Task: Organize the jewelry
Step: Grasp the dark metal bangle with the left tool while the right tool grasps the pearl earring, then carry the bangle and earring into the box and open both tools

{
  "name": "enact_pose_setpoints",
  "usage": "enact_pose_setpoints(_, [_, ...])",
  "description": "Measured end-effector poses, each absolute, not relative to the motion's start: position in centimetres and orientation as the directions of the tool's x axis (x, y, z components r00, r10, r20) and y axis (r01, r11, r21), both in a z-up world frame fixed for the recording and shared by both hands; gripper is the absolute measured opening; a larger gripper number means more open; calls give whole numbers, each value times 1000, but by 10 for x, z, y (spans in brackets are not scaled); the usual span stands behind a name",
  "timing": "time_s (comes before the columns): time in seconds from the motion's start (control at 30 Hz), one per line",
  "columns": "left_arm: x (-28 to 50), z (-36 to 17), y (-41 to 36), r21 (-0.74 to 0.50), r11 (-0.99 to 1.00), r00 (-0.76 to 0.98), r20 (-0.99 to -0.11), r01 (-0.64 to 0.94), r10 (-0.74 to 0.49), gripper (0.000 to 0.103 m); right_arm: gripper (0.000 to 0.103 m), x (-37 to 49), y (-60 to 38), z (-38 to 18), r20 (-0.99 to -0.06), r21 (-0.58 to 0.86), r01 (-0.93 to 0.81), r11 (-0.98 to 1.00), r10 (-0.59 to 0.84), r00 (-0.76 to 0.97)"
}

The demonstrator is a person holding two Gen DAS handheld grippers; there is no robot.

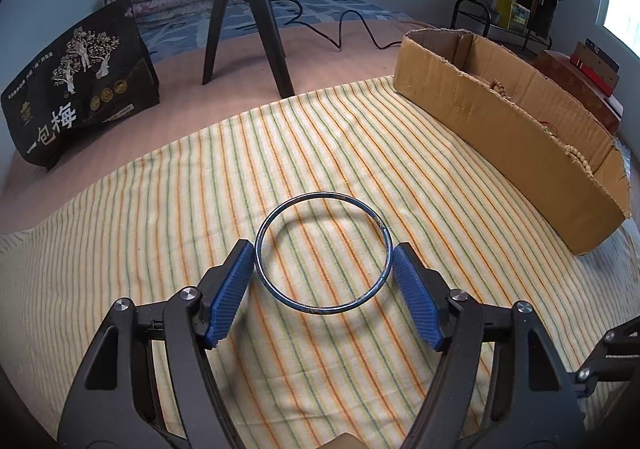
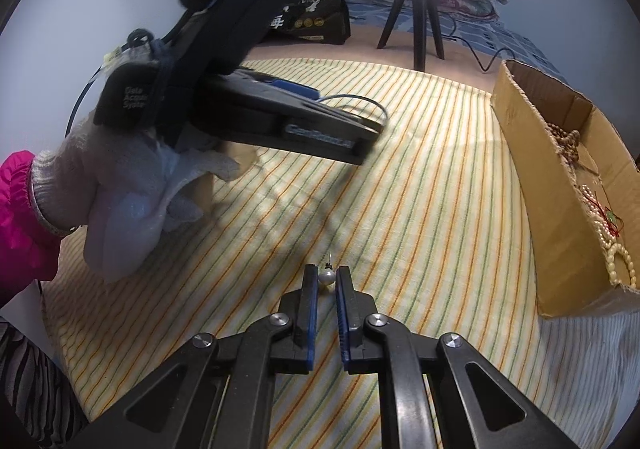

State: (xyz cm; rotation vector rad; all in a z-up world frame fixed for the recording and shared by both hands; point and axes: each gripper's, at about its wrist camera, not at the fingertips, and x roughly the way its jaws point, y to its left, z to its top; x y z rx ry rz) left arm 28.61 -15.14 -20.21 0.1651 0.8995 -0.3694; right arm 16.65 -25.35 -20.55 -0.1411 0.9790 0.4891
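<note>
Bangle [image 1: 322, 254], a thin bluish metal ring, sits between the blue pads [image 1: 230, 291] of the left gripper [image 1: 323, 256], which press on its two sides; the jaws stand wide, pinching the ring across its width, and its shadow falls on the striped cloth [image 1: 160, 217] beneath. In the right wrist view the right gripper [image 2: 327, 276] has its jaws drawn nearly together on a small pearl earring [image 2: 328, 276], the white bead caught between the blue fingertips [image 2: 311, 281] with a thin pin poking forward from it. The same view shows the left gripper [image 2: 352, 117] from the side with the ring's arc at its tip, held by a hand in a white glove [image 2: 132, 189] with a pink sleeve behind it. To the right, on the edge of the cloth, stands an open cardboard box [image 2: 532, 153] with strings of pale beads [image 2: 612, 249] inside. Farther back are a black tripod [image 1: 244, 21], a black bag [image 1: 80, 81] printed with trees and Chinese characters, folded floral bedding, and a clothes rack by the wall.
</note>
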Motion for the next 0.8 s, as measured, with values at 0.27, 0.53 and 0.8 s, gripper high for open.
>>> enact_pose_setpoints(0.27, [279, -184, -139, -26, 931, 595, -763, 363, -254, 74, 6, 162, -267, -189, -796, 112, -429, 896, 339, 502])
enact_pose_setpoints(0.53, [272, -165, -136, -42, 933, 624, -732, 357, -272, 74, 6, 156, -293, -163, -756, 100, -380, 919, 319, 571])
enact_pose_setpoints(0.8, [269, -142, -150, -62, 924, 645, -698, 376, -310, 74, 6, 158, -330, -137, -715, 76, -301, 951, 263, 648])
